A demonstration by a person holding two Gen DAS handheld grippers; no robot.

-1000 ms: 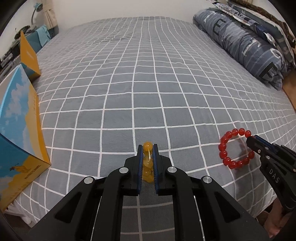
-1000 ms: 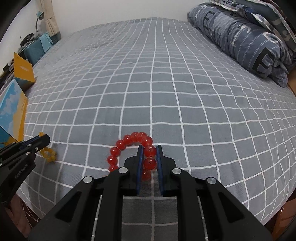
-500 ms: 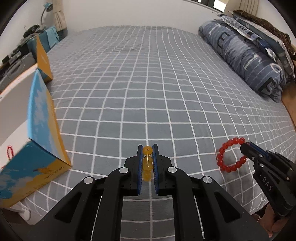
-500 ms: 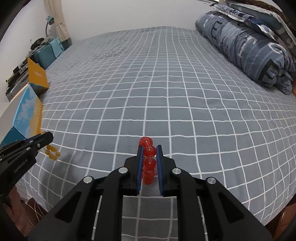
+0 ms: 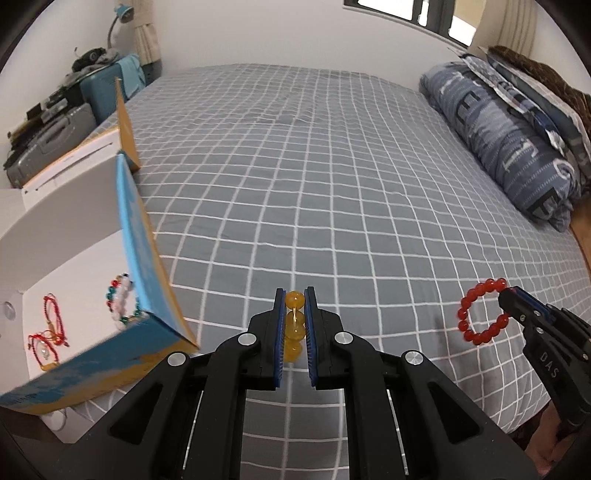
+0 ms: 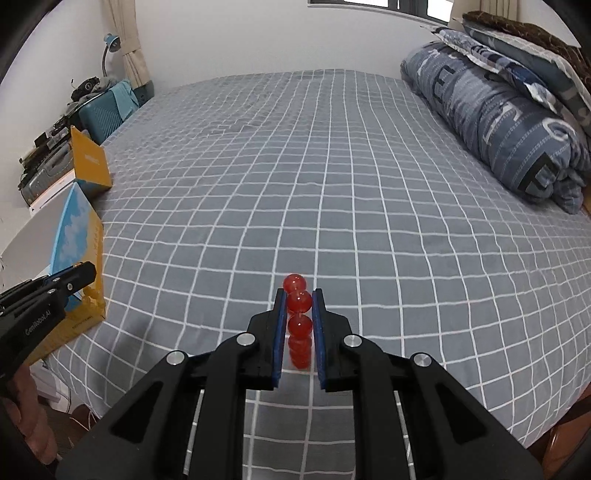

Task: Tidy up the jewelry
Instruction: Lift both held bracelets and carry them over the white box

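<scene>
left fingers (image 5: 294,306) clamp amber bead bracelet (image 5: 294,325) | right fingers (image 6: 299,301) clamp glossy red bead bracelet (image 6: 298,325)

A bed (image 5: 314,177) covered by a grey sheet with a white grid fills both views. A rolled blue patterned duvet (image 5: 517,140) lies along its right edge, with pillows (image 6: 524,33) stacked behind it. Past the far left corner stand a teal case (image 6: 101,118), a blue desk lamp (image 6: 110,42) and a beige curtain (image 6: 127,40) against a white wall.
</scene>
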